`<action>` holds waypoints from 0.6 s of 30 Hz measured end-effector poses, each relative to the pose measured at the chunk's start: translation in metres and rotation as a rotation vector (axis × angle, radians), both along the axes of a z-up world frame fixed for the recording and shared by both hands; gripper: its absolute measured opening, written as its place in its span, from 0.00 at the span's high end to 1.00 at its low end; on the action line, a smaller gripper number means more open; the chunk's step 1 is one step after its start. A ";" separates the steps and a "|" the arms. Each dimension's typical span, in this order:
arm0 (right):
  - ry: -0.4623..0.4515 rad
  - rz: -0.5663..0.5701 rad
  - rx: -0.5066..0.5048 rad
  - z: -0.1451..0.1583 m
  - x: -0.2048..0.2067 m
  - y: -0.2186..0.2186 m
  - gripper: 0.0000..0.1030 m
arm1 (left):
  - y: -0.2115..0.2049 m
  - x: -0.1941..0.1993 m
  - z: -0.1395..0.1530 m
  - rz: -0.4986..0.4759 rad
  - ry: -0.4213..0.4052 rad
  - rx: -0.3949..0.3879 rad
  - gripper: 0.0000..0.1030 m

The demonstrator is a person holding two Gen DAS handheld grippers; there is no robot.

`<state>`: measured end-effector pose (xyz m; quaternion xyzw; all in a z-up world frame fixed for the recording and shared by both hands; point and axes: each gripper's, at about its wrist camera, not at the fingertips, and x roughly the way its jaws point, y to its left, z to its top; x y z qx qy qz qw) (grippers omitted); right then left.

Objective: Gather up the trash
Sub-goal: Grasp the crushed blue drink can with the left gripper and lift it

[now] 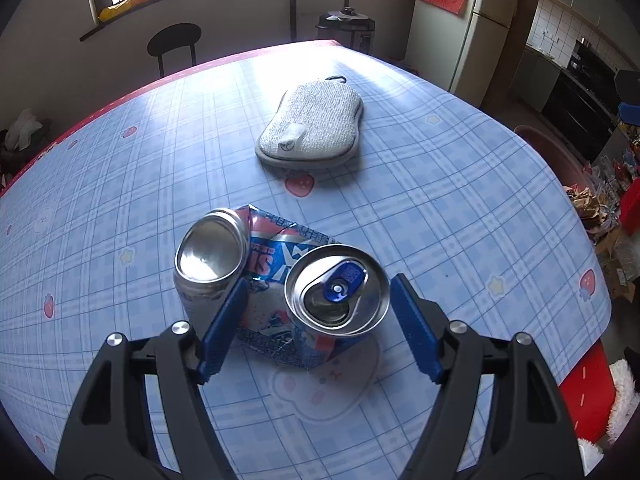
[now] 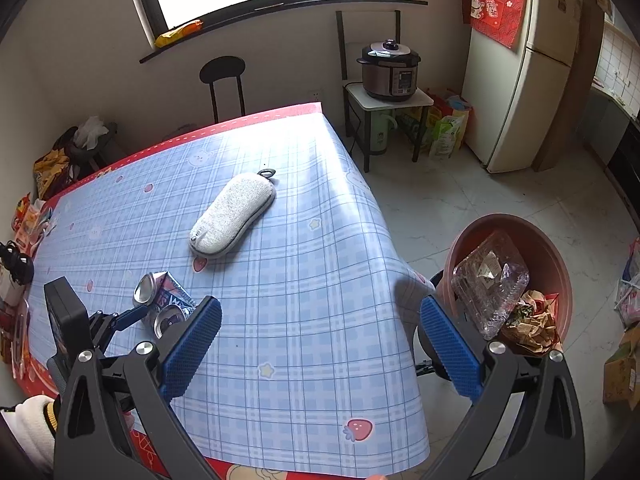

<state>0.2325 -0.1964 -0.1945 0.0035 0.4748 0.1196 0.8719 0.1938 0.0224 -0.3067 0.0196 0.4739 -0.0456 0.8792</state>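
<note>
can print (image 1: 276, 258) unreadable (crumpled), bin (image 2: 556, 256) contents unclear

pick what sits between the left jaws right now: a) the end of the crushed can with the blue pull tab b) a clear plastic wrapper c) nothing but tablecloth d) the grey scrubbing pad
a: in the left wrist view the tab end of the crushed can sits between the open jaws of the left gripper, neither pad pressing on it, while the grey scrubbing pad lies farther up the table.

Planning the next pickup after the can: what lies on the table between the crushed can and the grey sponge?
Only bare checked tablecloth with a strawberry print lies between the crushed can and the grey sponge; both wrist views show this.
</note>
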 end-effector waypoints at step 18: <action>0.067 0.061 0.051 -0.020 0.010 0.019 0.05 | 0.040 -0.001 0.000 0.084 -0.038 -0.115 0.47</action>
